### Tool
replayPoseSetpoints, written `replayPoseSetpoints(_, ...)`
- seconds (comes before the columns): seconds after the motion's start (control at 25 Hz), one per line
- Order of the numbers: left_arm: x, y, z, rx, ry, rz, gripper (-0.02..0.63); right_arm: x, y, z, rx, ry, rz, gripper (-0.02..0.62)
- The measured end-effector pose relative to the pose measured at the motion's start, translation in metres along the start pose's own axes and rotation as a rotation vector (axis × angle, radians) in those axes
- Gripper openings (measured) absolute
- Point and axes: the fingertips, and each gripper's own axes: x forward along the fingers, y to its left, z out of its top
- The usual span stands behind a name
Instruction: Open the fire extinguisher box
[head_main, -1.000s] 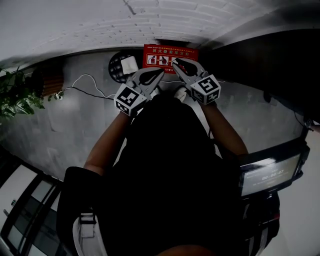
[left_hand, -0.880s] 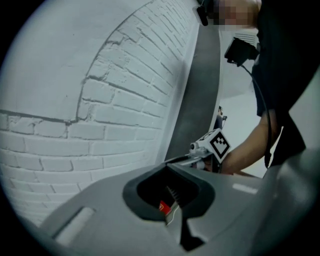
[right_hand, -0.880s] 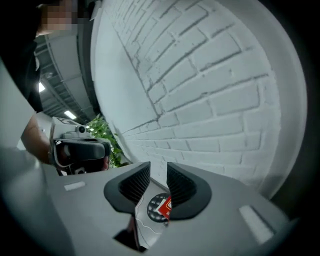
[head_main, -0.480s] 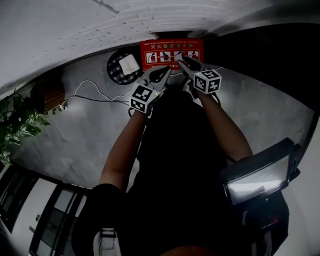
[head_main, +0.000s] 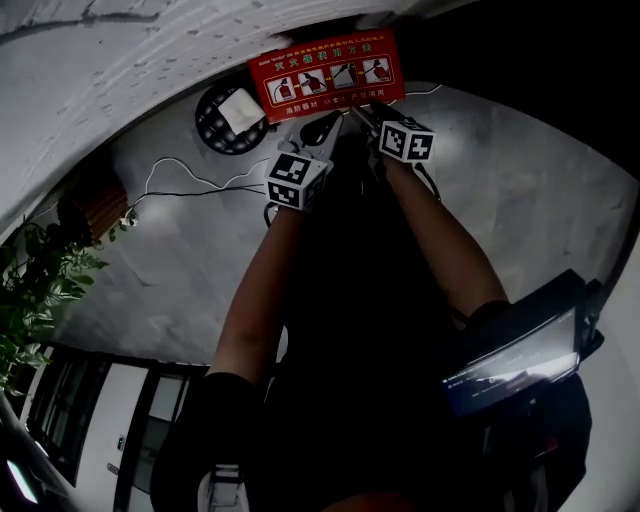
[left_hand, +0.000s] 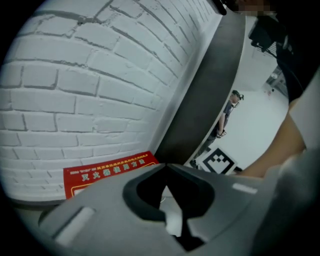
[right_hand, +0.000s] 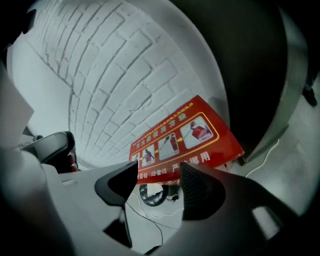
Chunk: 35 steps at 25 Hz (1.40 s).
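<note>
Our right gripper (right_hand: 159, 170), jaws opening on nothing, hovers just short of the red fire extinguisher box (right_hand: 185, 140) ahead; the left gripper (left_hand: 166, 166), beside it, is pinched closed. We should catch the box's front edge squarely before pulling

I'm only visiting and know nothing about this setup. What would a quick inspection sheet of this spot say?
Surface: grey concrete floor meeting a white brick wall.
Job's things: red fire extinguisher box with picture instructions, against the wall; cannot tell whether it is open.
Clutter: round black object beside the box, with a white square piece on it.
Grippers: left tool has its jaws together, nothing between; right tool has its jaws opening, nothing between, the box just beyond.
Cables: thin white cable lying across the floor.
Surroundings: green leafy plant at the person's left, lit screen at their right.
</note>
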Motion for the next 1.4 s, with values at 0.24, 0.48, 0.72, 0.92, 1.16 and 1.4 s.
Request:
replayPoseSetpoints(0.24, 0.004, 0.000, -0.010, -0.021, 0.017, -0.008, 0.002, 0.006, -0.044, -0.022, 0.246, -0.047, -0.032, 0.273)
replayPoseSetpoints(0.48, 0.011, 0.003, -0.011, -0.033, 0.012, -0.007, 0.003, 0.022, -0.070, -0.035, 0.366, -0.060, -0.023, 0.284)
replayPoseSetpoints(0.72, 0.010, -0.001, -0.016, -0.037, 0.019, -0.011, 0.003, 0.032, -0.077, -0.033, 0.433, -0.086, 0.029, 0.217)
replayPoseSetpoints(0.92, 0.004, 0.005, -0.018, -0.041, 0.018, 0.005, 0.003, 0.036, -0.070, -0.025, 0.484, -0.097, 0.089, 0.133)
replayPoseSetpoints(1.16, -0.004, 0.012, -0.002, -0.054, 0.002, 0.024, 0.003, 0.028, -0.062, -0.023, 0.461, -0.076, 0.100, 0.120)
replayPoseSetpoints(1.4, -0.017, 0.013, 0.014, -0.057, -0.022, 0.038, 0.003, 0.005, -0.038, -0.009, 0.460, -0.099, 0.118, 0.109)
